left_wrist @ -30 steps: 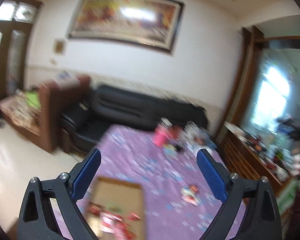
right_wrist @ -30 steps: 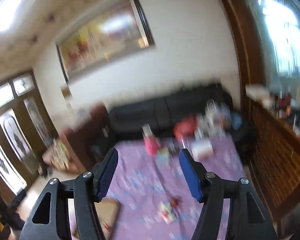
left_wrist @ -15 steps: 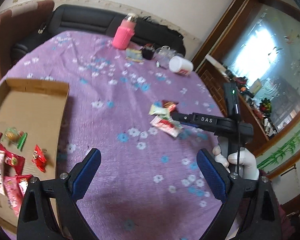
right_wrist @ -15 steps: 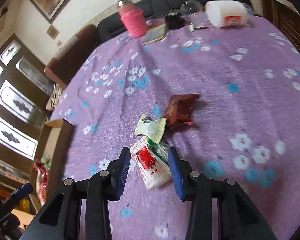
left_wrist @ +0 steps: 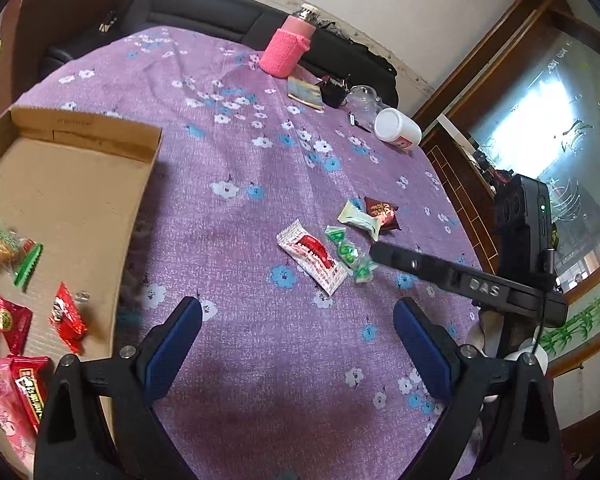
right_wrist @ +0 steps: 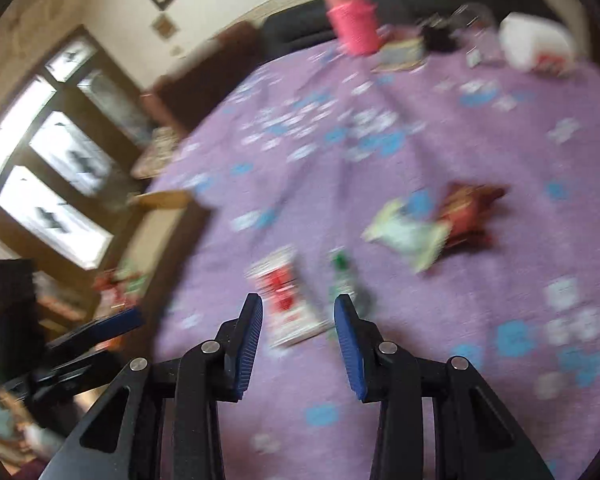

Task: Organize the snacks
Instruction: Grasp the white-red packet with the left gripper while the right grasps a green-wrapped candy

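Several snacks lie on the purple cloth: a white-and-red packet [left_wrist: 312, 257] [right_wrist: 287, 296], a green candy [left_wrist: 349, 254] [right_wrist: 343, 274], a pale green packet [left_wrist: 360, 219] [right_wrist: 406, 234] and a dark red packet [left_wrist: 382, 213] [right_wrist: 466, 212]. A cardboard tray [left_wrist: 72, 184] [right_wrist: 160, 216] at the left holds several red and pink snacks. My left gripper [left_wrist: 298, 330] is open and empty above the cloth. My right gripper [right_wrist: 299, 318] is open, its blue pads just short of the white-and-red packet; its arm [left_wrist: 460, 280] shows in the left wrist view.
A pink-sleeved bottle [left_wrist: 288, 46] [right_wrist: 352, 26], a small book [left_wrist: 305, 93], a glass jar [left_wrist: 363, 98] and a white tub [left_wrist: 396, 128] [right_wrist: 536, 42] stand at the table's far side. A black sofa [left_wrist: 204, 12] lies behind. A wooden cabinet [left_wrist: 460, 168] is at the right.
Both grippers have tilted down from the room to the table. My right gripper has drawn back slightly from the white-and-red packet, which was between its pads half a second ago.
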A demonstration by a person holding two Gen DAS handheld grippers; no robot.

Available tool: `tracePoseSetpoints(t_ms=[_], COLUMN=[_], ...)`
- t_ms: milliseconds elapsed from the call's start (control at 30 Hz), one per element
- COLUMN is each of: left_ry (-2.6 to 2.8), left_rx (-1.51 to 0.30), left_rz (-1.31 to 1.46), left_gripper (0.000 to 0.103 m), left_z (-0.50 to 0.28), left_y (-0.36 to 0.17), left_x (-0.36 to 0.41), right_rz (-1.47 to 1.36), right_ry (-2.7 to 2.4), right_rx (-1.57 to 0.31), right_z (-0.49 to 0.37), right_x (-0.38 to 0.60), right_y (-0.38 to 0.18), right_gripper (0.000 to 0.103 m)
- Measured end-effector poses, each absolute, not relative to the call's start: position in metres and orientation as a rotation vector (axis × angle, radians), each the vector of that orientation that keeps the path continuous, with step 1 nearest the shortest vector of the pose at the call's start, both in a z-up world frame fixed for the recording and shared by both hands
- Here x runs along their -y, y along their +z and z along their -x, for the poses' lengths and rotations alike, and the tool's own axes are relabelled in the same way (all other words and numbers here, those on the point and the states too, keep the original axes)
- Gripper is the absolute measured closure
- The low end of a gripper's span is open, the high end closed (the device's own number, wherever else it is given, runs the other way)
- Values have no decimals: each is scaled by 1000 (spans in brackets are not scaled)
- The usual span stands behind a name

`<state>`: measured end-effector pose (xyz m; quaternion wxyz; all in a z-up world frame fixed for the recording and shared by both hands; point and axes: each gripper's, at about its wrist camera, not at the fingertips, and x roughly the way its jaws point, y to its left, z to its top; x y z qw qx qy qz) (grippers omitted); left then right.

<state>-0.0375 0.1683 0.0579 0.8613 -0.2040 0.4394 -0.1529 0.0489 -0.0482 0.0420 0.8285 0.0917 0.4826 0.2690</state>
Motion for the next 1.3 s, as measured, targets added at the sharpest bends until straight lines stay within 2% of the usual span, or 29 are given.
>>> tracePoseSetpoints(t_ms=[233,267,300,733,800,867,900,967,1300], left_ry=[-330,-330,-329,-291,-256,-226,-214,-200,-236], left_rx=[-943,-944,-944,-1028,-1035,-1032,-1019,-994,-964], left_rz=[480,486,485,335,246,153,75,-23,128], left_gripper=[7,7,7,8,17,35,45,77,79], left_z=[30,27,24,-34,-41,-44,-43,-39,-13], left_y=[51,51,51,25,19,15,16,15,34], left_x=[-168,-167,-165,-101,-85,-72,-64,-55,-95], right_rz=[-55,-59,-61,-208,-239,-269,-277,-300,-304], right_ry=[436,434,431,412,410,403,402,401,423], right_rx=[-1035,-1037,-1040,-995,-974,-956,-955,-956,-937], right_z=[-62,-65,-66,-37,-35,-35,-35,-35,-31], right_x=[28,26,25,80,90,99,101,108,103], right_y=[23,19,16,23,26,28,27,25,23], right_gripper=[63,69,82,83,82,82,82,82,82])
